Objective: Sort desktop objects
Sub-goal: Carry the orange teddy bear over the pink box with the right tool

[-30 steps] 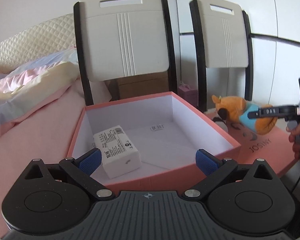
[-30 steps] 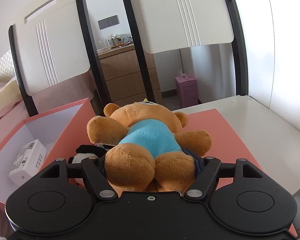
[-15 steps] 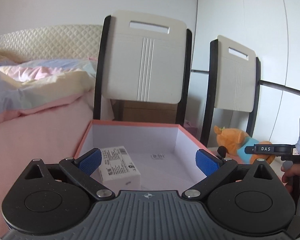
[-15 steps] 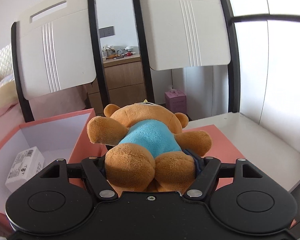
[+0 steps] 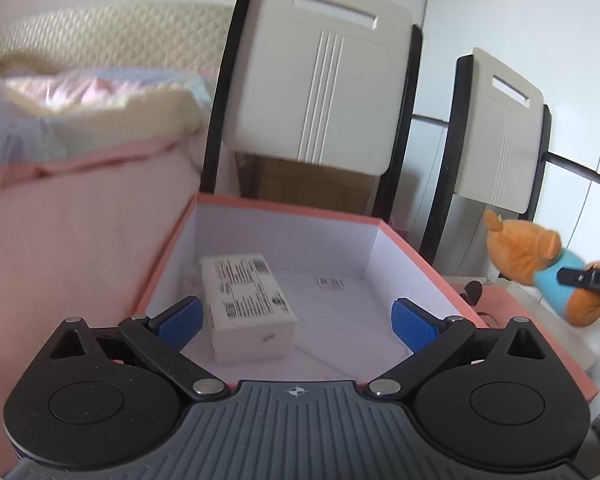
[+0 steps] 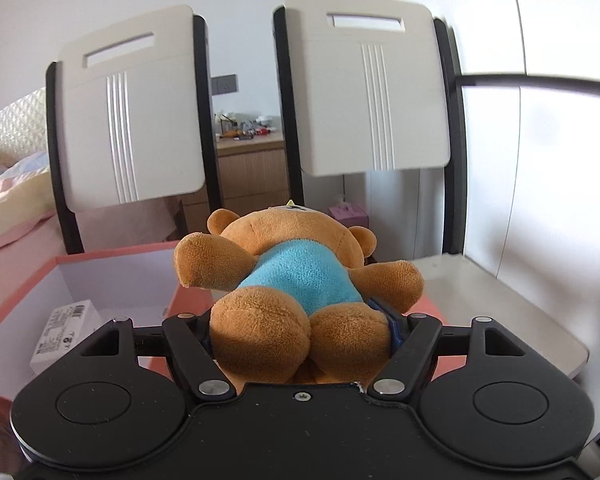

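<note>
Right gripper [image 6: 300, 330] clamped on a brown plush bear in a blue shirt [image 6: 296, 284]; left gripper [image 5: 296, 320] spread wide over an open salmon-pink cardboard box [image 5: 416, 252] containing a white labelled carton [image 5: 248, 304].

Soft, even daylight fills both fisheye views, brightest on the pale wall at the right, with no hard shadows. Straight lines bow toward the edges, and the corners fall off into dark vignette. In the left wrist view the bedding [image 5: 80, 120] and nearer chair back [image 5: 320, 80] are smeared by motion blur, while the white packet [image 5: 248, 304] in the pink box [image 5: 284, 204] stays fairly sharp. In the right wrist view the plush bear [image 6: 300, 280] is crisp; the chair backs look slightly soft
</note>
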`<state>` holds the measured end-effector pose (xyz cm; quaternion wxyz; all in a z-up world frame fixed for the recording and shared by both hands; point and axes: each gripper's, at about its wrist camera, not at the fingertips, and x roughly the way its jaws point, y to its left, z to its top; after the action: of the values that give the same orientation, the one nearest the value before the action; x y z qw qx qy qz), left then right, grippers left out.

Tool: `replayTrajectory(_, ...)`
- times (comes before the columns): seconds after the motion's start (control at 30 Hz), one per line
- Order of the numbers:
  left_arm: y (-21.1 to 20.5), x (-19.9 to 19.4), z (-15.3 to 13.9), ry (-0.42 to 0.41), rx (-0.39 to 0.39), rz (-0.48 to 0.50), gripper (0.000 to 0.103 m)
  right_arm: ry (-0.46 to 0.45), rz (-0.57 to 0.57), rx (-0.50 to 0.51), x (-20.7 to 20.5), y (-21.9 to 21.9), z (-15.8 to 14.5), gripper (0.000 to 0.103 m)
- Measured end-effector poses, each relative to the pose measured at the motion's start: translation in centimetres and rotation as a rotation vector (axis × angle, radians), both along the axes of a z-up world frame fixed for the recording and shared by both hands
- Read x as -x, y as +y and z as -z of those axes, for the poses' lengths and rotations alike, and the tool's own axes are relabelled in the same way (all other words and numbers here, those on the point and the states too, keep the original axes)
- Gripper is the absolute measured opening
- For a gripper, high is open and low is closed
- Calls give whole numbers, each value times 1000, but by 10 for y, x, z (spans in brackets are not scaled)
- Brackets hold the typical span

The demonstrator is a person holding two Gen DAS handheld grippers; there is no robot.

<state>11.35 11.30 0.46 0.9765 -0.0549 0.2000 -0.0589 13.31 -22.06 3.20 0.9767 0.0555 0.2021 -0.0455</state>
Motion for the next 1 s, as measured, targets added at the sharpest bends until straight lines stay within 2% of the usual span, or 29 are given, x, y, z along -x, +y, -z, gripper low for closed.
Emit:
replayTrajectory(0.03, 0, 2, -1, -19, -19, -8, 101, -8, -4, 8, 1, 3, -6, 71)
replayTrajectory(0.13, 2, 7, -5, -18, 5, 6, 101, -33, -26, 27, 0, 17, -21, 71)
replayTrajectory(0.3, 0, 14, -11, -53, 4, 6, 101, -79, -119, 13, -25, 46, -36, 71)
replayTrajectory(0.5, -3, 13, -9, -99, -45, -28, 101, -111, -236, -56, -55, 79, -33, 71)
replayTrajectory(0.63, 0, 7, -7, -78, -56, -43, 101, -129, -279, -17, -72, 100, -25, 71)
replayTrajectory(0.77, 2, 3, -8, -67, -78, -79, 101, -98, -341, -14, -88, 117, -11, 71)
replayTrajectory(1.0, 10, 3, -6, -54, -61, -64, 101, -22, -410, 21, -118, 148, 2, 71)
